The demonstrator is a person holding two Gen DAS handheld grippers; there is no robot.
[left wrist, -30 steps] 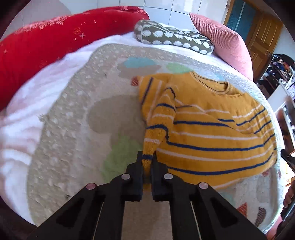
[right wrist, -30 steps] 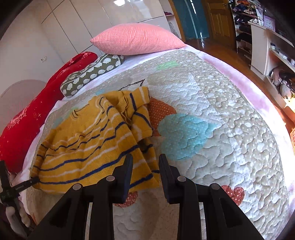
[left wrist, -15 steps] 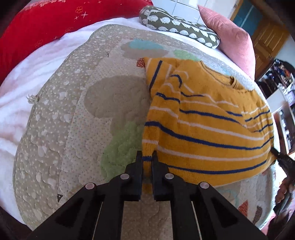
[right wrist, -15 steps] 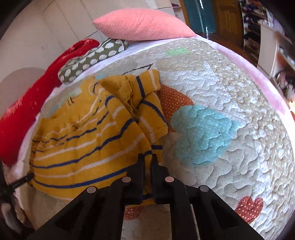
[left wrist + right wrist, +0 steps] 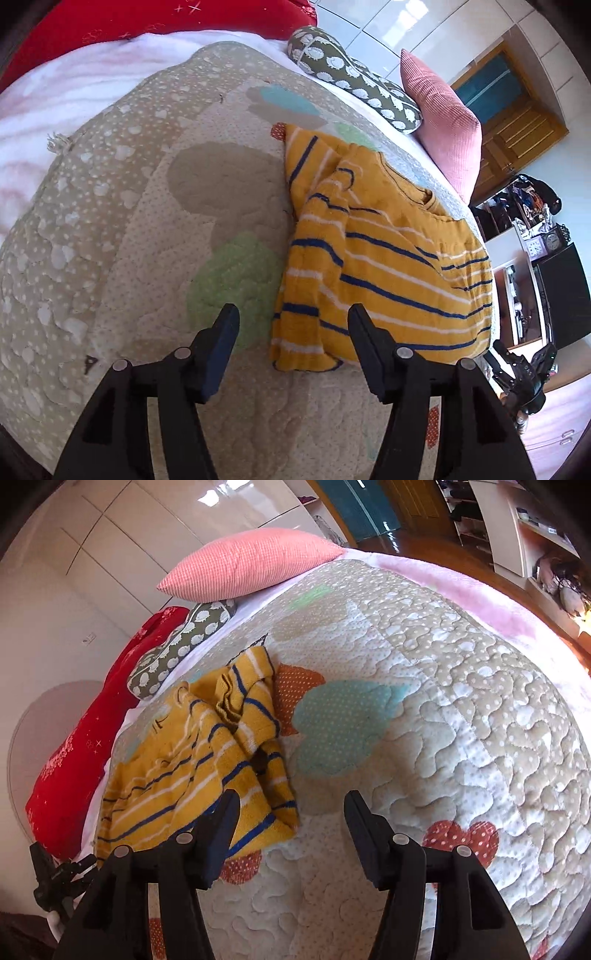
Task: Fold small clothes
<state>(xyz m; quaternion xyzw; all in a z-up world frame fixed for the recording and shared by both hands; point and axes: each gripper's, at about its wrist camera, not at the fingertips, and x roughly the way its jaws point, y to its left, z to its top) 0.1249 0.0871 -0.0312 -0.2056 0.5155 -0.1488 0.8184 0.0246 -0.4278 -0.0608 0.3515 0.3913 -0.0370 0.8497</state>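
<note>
A small yellow sweater (image 5: 373,258) with blue and white stripes lies on the quilted bedspread (image 5: 147,221), both sleeves folded in over its body. My left gripper (image 5: 293,328) is open and empty, its jaws wide apart just in front of the sweater's near left corner. In the right wrist view the sweater (image 5: 199,768) lies left of centre. My right gripper (image 5: 291,812) is open and empty, just in front of the sweater's near right corner, above the quilt (image 5: 443,720).
A pink pillow (image 5: 251,563), a green patterned cushion (image 5: 177,642) and a long red cushion (image 5: 85,746) line the far side of the bed. Shelves and a wooden door (image 5: 517,122) stand beyond the bed. The other gripper shows at the bed's edge (image 5: 524,373).
Both grippers were shut on the sweater's sleeves or edges half a second ago. Both have opened and let go, and the fabric now lies folded on the sweater's body.
</note>
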